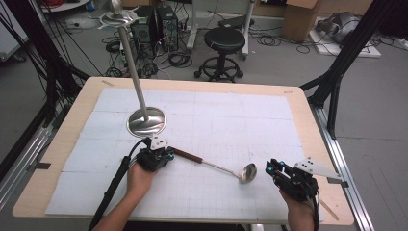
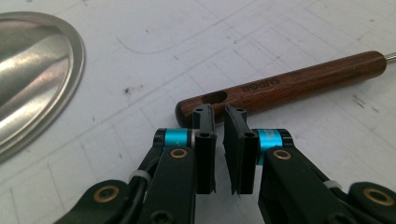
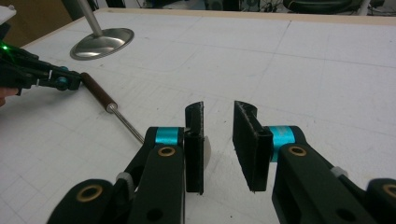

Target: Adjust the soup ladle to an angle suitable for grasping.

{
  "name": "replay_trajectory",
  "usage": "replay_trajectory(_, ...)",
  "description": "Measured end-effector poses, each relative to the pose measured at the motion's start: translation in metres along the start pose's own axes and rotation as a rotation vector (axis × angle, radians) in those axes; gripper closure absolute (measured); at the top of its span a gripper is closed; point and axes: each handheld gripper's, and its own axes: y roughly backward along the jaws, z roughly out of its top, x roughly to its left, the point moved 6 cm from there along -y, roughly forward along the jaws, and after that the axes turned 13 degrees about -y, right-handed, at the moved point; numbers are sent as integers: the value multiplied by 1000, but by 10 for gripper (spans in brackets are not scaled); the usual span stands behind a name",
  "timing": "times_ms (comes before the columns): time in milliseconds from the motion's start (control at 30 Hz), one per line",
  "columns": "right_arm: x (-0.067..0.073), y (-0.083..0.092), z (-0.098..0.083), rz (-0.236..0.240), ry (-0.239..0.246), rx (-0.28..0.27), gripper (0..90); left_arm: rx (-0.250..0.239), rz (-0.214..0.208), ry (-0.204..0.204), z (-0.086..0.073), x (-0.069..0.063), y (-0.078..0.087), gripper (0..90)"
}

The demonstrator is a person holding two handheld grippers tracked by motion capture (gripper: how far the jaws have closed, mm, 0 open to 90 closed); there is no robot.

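Ladle on the mat

The ladle (image 1: pixel 211 165) lies flat near the table's 6 o'clock edge: brown wooden handle (image 2: pixel 280 88) toward 9 o'clock, steel bowl (image 1: pixel 248 173) toward 4 o'clock.

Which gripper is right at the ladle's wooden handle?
The left gripper: its jaws sit at the end of the ladle's handle, nearly closed. The right gripper waits open beside the bowl.

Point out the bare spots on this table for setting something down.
Free: the mat's far right half, beyond the ladle and right of the stand base; also the near-middle strip between both grippers. Crowded: around the left gripper, ladle handle and base.
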Motion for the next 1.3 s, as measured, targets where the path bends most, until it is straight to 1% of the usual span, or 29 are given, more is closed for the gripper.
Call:
replay_trajectory(100,-1,0,0,-2,-1,-1,735,1,9,-4,5,3,-7,817)
replay_trajectory(133,-1,0,0,-2,-1,-1,735,-2,7,3,6,4,-8,817)
replay_trajectory(200,-1,0,0,-3,-1,0,735,-13,-8,29,6,7,-8,808)
replay_trajectory(233,-2,0,0,-3,-1,0,735,-18,-6,30,6,9,-7,793)
replay_trajectory(300,-4,1,0,-5,-9,-2,734,-35,10,16,6,18,-2,774)
replay_trajectory(367,-4,2,0,-7,-11,-3,732,-50,43,30,5,31,2,777)
replay_trajectory(400,-5,3,-1,-9,-16,-2,732,-45,51,39,4,37,3,783)
replay_trajectory(433,-6,4,-1,-12,-21,-4,730,-38,51,47,2,42,2,792)
replay_trajectory(467,-7,4,-1,-13,-23,-10,729,-24,46,44,1,46,2,797)
replay_trajectory(500,-9,6,-1,-16,-35,-16,726,-22,48,39,1,48,1,807)
replay_trajectory(567,-11,7,-1,-15,-40,-21,726,-39,45,36,1,50,-2,807)
replay_trajectory(600,-12,7,-1,-16,-44,-24,726,-39,45,37,0,49,-4,807)
replay_trajectory(700,-14,8,-1,-18,-53,-30,725,-16,31,25,-4,47,-13,807)
replay_trajectory(733,-14,9,-1,-17,-60,-28,724,-10,25,26,-4,47,-15,807)
replay_trajectory(767,-14,9,-1,-18,-53,-31,724,-13,13,32,-4,45,-16,807)
replay_trajectory(867,-14,9,-1,-19,-59,-29,724,-21,0,41,-3,41,-17,806)
replay_trajectory(933,-16,8,-1,-19,-53,-31,722,-21,-13,45,-2,38,-17,806)
replay_trajectory(1000,-15,8,-2,-18,-58,-24,722,-20,-7,50,-1,36,-17,830)
replay_trajectory(1067,-14,8,-2,-17,-53,-24,722,-19,-11,57,0,34,-17,831)
replay_trajectory(1133,-14,7,-2,-17,-57,-24,722,-23,-19,52,1,30,-17,835)
replay_trajectory(1167,-13,7,-2,-16,-57,-24,722,-29,-23,57,2,27,-18,835)
replay_trajectory(1267,-15,7,-2,-16,-58,-23,721,-38,-37,59,6,17,-20,837)
replay_trajectory(1300,-15,7,-2,-16,-58,-23,721,-42,-42,53,8,13,-21,837)
